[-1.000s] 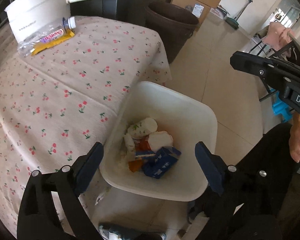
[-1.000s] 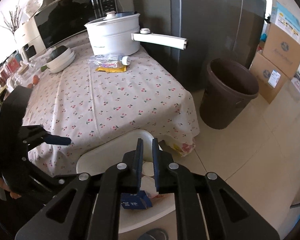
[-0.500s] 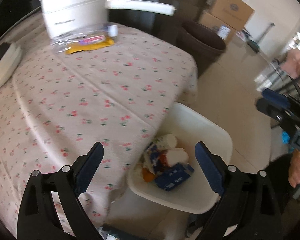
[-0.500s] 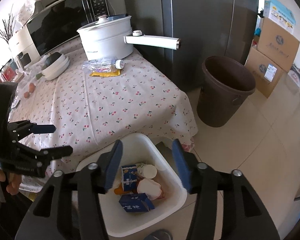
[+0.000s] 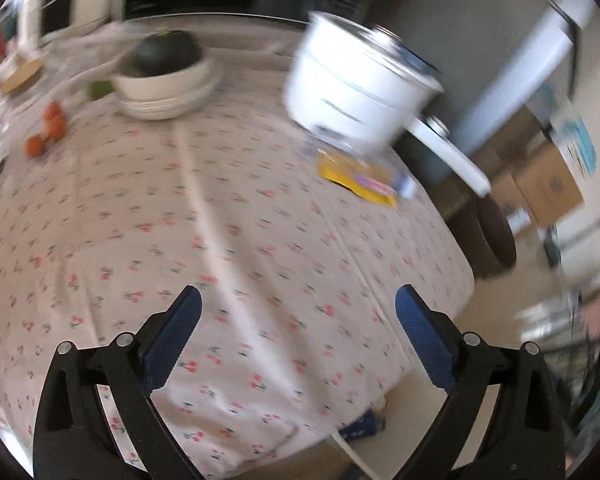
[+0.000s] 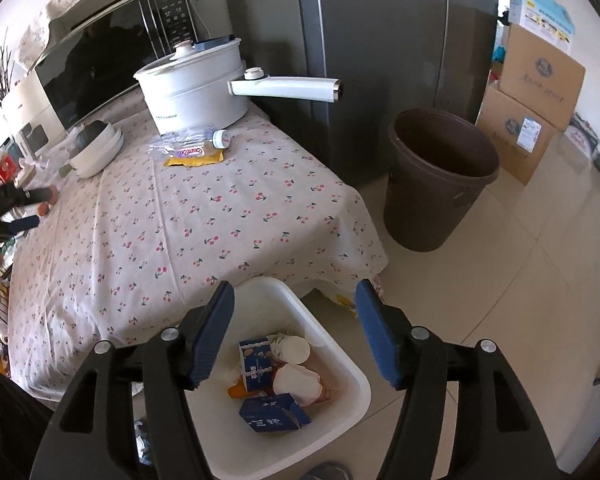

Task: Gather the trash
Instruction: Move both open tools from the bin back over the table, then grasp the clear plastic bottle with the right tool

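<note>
A crushed clear plastic bottle (image 6: 198,142) lies on a yellow wrapper (image 6: 194,157) on the cherry-print tablecloth, in front of the white pot; both show blurred in the left wrist view (image 5: 364,176). A white bin (image 6: 352,368) on the floor by the table's front edge holds blue cartons (image 6: 274,418), cups and other trash. My right gripper (image 6: 294,332) is open and empty above the bin. My left gripper (image 5: 298,340) is open and empty over the table's near part; it also shows at the left edge of the right wrist view (image 6: 20,208).
A white electric pot (image 6: 194,86) with a long handle (image 6: 288,88) stands at the table's far side. A bowl stack (image 6: 96,148) and small orange fruits (image 5: 46,130) sit far left. A brown waste bucket (image 6: 438,178), fridge and cardboard boxes (image 6: 534,100) stand to the right.
My left gripper has swung up and left, away from the bin and over the table. My right gripper has opened wide from shut and stays above the bin.
</note>
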Demonstrator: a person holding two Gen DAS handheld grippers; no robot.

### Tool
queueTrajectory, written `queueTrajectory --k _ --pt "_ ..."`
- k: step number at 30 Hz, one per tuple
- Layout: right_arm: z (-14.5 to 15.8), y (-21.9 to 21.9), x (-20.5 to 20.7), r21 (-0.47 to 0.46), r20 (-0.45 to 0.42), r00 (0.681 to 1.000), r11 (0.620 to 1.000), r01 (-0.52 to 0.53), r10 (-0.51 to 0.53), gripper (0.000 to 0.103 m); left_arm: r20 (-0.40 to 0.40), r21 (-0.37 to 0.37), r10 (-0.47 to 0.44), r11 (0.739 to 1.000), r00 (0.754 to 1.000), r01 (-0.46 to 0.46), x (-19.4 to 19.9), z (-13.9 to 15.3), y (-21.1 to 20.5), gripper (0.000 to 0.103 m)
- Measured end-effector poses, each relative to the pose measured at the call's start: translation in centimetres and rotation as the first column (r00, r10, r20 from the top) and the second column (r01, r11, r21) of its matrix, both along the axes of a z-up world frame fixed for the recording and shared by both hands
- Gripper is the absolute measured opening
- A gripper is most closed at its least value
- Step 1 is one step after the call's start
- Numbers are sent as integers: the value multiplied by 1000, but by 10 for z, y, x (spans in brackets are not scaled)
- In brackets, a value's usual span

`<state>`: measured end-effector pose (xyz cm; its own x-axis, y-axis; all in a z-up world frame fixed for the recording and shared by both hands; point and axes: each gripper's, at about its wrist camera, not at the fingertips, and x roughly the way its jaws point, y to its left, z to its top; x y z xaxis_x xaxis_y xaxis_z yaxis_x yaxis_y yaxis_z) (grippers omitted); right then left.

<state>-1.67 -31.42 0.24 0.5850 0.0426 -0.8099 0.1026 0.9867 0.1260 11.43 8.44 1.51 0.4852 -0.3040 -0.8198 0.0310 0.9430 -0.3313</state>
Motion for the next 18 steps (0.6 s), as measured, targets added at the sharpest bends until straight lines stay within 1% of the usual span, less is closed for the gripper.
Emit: queueTrajectory --k 3,6,10,13,15,16,18 --pt "-3 10 6 -24 -13 999 999 -32 32 65 -21 -19 39 999 999 -40 5 -2 11 93" --pt "-6 19 14 -49 -26 998 997 -62 61 66 -20 4 60 998 998 -60 8 -4 12 93" --pt "-11 34 30 -91 -47 993 990 -110 106 69 1 84 71 994 997 -71 13 -6 8 93" --pt "-13 44 44 -113 -56 988 983 -147 141 69 28 177 52 983 998 -56 17 -7 1 94" --pt "-15 52 54 -99 -67 983 979 -180 174 69 37 206 43 977 998 -50 18 -9 0 94" --pt "-16 55 60 -59 -73 977 977 -205 201 69 39 216 37 975 999 -44 19 -10 -1 94" --pt "-16 60 70 -12 -73 968 970 -243 242 69 47 243 28 969 999 -39 19 -12 -3 94"
